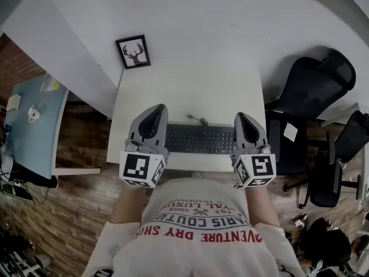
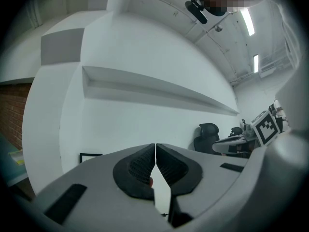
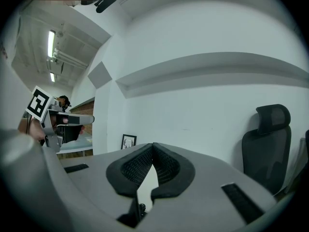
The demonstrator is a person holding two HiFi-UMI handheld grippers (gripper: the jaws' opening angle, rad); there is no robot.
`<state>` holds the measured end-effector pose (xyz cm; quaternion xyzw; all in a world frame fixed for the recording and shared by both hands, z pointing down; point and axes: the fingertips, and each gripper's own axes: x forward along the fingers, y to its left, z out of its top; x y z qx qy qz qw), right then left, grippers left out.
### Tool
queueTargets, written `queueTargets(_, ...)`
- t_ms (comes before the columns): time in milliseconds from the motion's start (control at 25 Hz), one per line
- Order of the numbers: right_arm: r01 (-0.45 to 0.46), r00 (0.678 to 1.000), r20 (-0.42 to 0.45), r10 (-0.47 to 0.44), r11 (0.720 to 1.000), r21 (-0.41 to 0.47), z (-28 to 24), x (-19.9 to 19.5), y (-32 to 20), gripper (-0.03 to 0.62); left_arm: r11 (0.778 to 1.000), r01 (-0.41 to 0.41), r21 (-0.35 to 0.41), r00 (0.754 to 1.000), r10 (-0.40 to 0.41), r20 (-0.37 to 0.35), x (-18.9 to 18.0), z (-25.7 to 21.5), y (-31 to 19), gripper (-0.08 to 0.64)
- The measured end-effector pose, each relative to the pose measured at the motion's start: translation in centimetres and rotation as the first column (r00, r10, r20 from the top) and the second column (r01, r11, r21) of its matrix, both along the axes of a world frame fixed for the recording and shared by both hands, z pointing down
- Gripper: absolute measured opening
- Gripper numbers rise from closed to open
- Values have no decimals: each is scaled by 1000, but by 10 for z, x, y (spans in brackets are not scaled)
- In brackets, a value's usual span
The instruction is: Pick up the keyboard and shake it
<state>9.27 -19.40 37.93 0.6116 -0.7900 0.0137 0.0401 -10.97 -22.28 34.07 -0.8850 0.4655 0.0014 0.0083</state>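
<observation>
Nearest the head camera is the person's white printed shirt (image 1: 202,229), and just beyond it both grippers are held level over the near edge of the white table (image 1: 190,91). The left gripper (image 1: 157,108) has its jaws pressed together with nothing between them, and the right gripper (image 1: 241,116) is closed and empty in the same way. The black keyboard (image 1: 199,138) lies flat along the table's near edge between the two. Each of its ends is covered by a gripper body, so whether either gripper touches it cannot be told. A thin cable (image 1: 199,120) curls from the keyboard's far side onto the bare tabletop. Past the table's far left corner a small framed picture (image 1: 133,52) of a deer's head leans at the foot of the white wall (image 1: 230,16), which carries a long ledge (image 3: 207,69). Off the table's right edge stand black office chairs (image 1: 314,85), partly cut off by the frame. To the left is a pale blue table (image 1: 31,126) with small items too small to make out, on a wood-plank floor (image 1: 86,131) beside a brick wall (image 1: 14,62).
</observation>
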Motion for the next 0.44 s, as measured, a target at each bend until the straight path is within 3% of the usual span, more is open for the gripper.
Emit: queueTargets(440, -8, 1000, 1, 8, 1000, -17, 5, 0, 2, 25, 1000, 3, -8, 1000, -3, 16, -1, 5, 0, 31)
